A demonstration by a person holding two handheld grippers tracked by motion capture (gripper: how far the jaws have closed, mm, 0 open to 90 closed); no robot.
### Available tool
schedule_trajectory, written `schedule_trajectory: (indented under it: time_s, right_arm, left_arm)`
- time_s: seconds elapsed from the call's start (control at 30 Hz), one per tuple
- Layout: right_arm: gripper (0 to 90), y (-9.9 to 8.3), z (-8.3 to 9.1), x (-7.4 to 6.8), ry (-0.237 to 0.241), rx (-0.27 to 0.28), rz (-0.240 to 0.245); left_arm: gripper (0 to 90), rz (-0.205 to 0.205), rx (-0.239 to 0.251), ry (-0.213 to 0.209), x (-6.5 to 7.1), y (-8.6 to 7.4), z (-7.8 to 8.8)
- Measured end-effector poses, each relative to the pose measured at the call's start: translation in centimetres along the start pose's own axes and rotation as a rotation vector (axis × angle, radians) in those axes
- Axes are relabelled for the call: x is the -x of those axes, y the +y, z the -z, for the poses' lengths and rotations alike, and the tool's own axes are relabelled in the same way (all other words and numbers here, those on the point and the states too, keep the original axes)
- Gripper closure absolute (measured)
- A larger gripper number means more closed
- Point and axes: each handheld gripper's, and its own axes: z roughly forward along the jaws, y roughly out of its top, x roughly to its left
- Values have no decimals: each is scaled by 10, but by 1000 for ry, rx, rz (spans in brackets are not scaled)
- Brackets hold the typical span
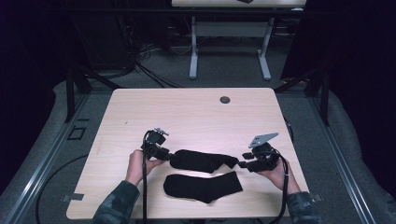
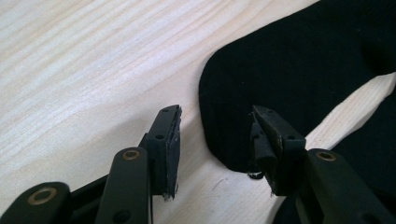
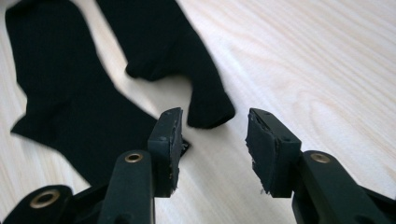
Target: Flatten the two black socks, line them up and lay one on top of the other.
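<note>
Two black socks are lying on the light wooden table (image 1: 196,105), one beyond the other. The far sock (image 1: 203,160) is stretched left to right between the two grippers, while the near sock (image 1: 203,186) is resting just in front of it, close to the table's near edge, with a thin strip of bare wood between them. The left gripper (image 1: 167,156) is being held at the far sock's left end; in the left gripper view its jaws are standing partly apart, the rounded end of the far sock (image 2: 299,70) lying between and beyond them, with no cloth being pinched. The right gripper (image 1: 241,164) is being held at the sock's right end, and in the right gripper view its jaws are likewise parted, with the narrow tip of the far sock (image 3: 210,105) lying free on the wood just ahead of the gap.
</note>
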Motion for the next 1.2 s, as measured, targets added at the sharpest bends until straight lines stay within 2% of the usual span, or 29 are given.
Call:
schedule_trajectory:
  time_s: [0.07, 0.1, 0.17, 0.23, 0.27, 0.33, 0.4, 0.5, 0.6, 0.63, 0.67, 0.77, 0.83, 0.9, 0.93, 0.97, 1.03, 1.07, 1.13, 1.2]
  right_arm:
    - [493, 3, -2, 2, -9, 1, -22]
    - [492, 5, -5, 1, -21, 2, -26]
    - [477, 9, -13, -4, -48, -24, 1]
    - [555, 13, -21, -11, -56, -49, 28]
    - [652, 14, -25, -14, -78, -58, 57]
    - [779, 16, -30, -17, -108, -71, 92]
    - [823, 17, -32, -18, -123, -85, 120]
    - [833, 18, -35, -23, -152, -118, 203]
    - [832, 15, -35, -27, -168, -137, 254]
    - [832, 14, -33, -28, -173, -129, 261]
    - [830, 12, -32, -30, -168, -106, 257]
    - [805, 11, -28, -37, -168, -97, 309]
    - [719, 11, -30, -40, -134, -92, 317]
    - [627, 12, -34, -39, -107, -147, 314]
    - [572, 11, -35, -36, -69, -152, 288]
    - [505, 9, -34, -31, -40, -135, 246]
    - [484, 7, -28, -24, -19, -121, 191]
    - [458, 6, -24, -21, -8, -96, 160]
    - [456, 4, -19, -16, 22, -62, 118]
    - [446, 4, -15, -13, 40, -32, 91]
  left_arm:
    - [525, -5, 0, 4, 3, 2, -2]
    - [527, -8, -1, -1, 4, 3, -3]
    - [545, -16, -14, 1, 5, 4, -7]
    - [580, -21, -34, -4, 5, 5, -13]
    - [611, -29, -40, 0, 5, 4, -15]
    - [680, -37, -49, -4, 6, 3, -17]
    - [716, -46, -55, 0, 6, 2, -18]
    - [747, -45, -52, 3, 5, 0, -17]
    - [761, -46, -55, 21, 3, -2, -14]
    - [765, -47, -58, 22, 2, -3, -14]
    - [773, -48, -56, 29, 2, -4, -13]
    - [786, -60, -63, 44, 1, -6, -11]
    - [791, -62, -63, 59, 1, -6, -10]
    - [788, -63, -69, 75, 0, -7, -9]
    - [783, -58, -69, 79, -1, -9, -8]
    - [772, -55, -69, 79, -2, -9, -7]
    - [702, -33, -68, 73, -4, -10, -5]
    - [654, -29, -62, 76, -4, -10, -4]
    - [556, -9, -30, 83, -4, -10, -1]
    - [483, -10, 0, 107, -2, -8, 2]
